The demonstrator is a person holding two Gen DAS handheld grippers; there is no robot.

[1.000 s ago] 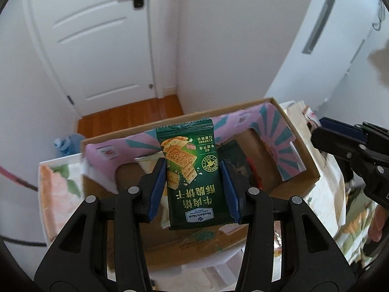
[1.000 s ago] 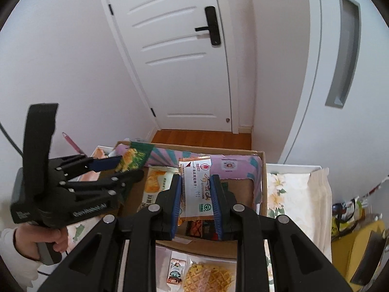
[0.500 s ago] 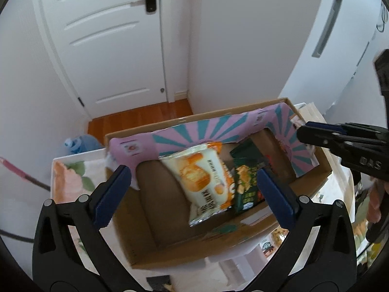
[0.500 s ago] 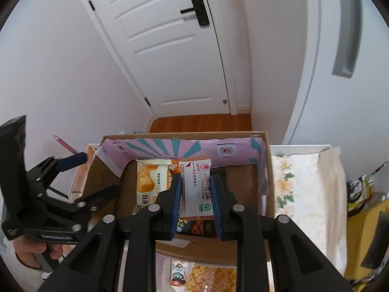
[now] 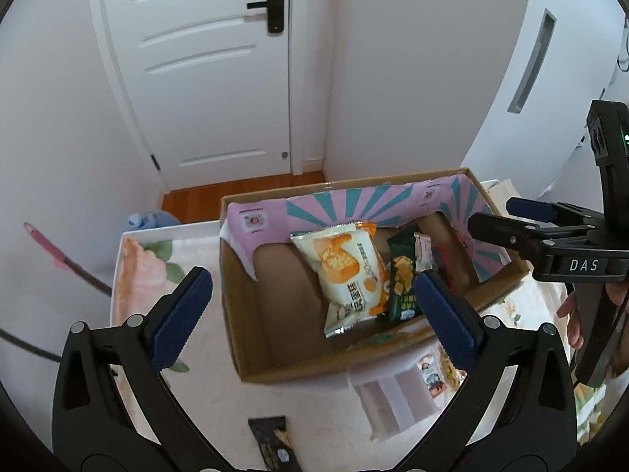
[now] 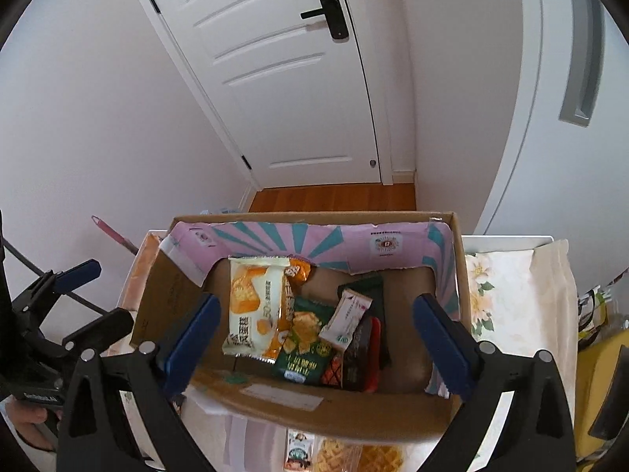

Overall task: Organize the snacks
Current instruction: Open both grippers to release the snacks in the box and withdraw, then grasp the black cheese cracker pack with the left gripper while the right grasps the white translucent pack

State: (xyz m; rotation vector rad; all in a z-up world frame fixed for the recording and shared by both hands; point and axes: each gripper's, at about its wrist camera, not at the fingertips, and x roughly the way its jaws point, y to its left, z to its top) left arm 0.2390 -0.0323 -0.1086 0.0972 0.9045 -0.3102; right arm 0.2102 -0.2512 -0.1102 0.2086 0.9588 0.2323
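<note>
Hovering above the box (image 6: pixel 354 409), both grippers have their jaws spread wide and grasp nothing. Left gripper (image 5: pixel 314 314) frames the yellow pack (image 5: pixel 346 275) and green pack (image 5: pixel 403 283) lying inside. Between the right gripper's (image 6: pixel 314 338) jaws lie those packs (image 6: pixel 255 306) (image 6: pixel 304 338) and a white sachet (image 6: pixel 346 316), leaning on dark packets.

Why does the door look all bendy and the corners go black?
Left wrist view: the fisheye lens bows the door and leaves the corners black. Right wrist view: the same curve leans the door, yet the snack packets in the box stay sharp in soft daylight, with no strong glare.
</note>
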